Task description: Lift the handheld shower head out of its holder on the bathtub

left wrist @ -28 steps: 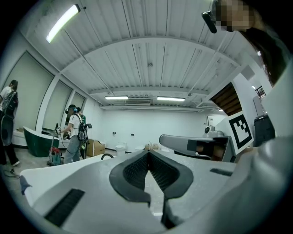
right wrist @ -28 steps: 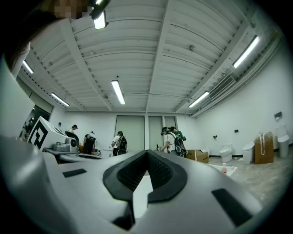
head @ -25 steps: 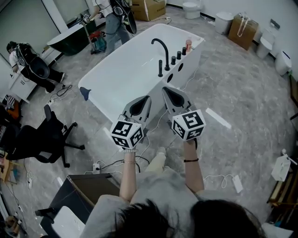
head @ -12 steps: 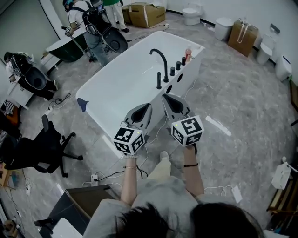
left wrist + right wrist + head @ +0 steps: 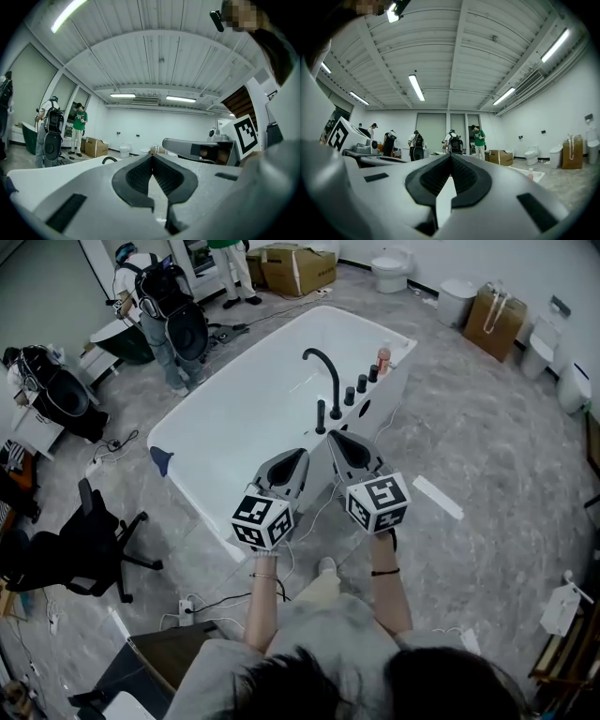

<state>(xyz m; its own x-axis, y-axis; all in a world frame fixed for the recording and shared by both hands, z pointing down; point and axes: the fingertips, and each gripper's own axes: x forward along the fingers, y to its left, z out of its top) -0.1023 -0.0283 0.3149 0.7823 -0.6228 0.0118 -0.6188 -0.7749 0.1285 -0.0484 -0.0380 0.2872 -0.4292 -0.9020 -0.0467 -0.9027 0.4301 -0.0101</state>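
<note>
- Left hand-held gripper (image 5: 299,455): I hold it level, pointed at the near wall of the white bathtub (image 5: 234,418); in the left gripper view its jaws meet at the tips with nothing between them
- Right hand-held gripper (image 5: 334,435): I hold it just beside the left one, on its right and a little further forward; in the right gripper view its jaws are closed tip to tip and empty
- Marker cubes (image 5: 379,502): one sits at the rear of each hand-held gripper, nearest my wrists
- Handheld shower head (image 5: 321,416): a slim black upright piece standing in its holder on the bathtub rim, just ahead of my right hand-held gripper's tips and slightly to their left, apart from both hand-held grippers
- Gooseneck faucet (image 5: 326,362): black, beyond the shower head, arching over the basin
- Knobs (image 5: 361,384): three black ones in a row along the rim, ahead and to the right of my right hand-held gripper, with a red bottle (image 5: 382,357) at the far corner past them
- Surroundings: well ahead of both hand-held grippers, past the bathtub, a cardboard box (image 5: 295,266) and a toilet (image 5: 389,266); far to the left of my left hand-held gripper, a black office chair (image 5: 89,540) on the grey floor (image 5: 487,427)
</note>
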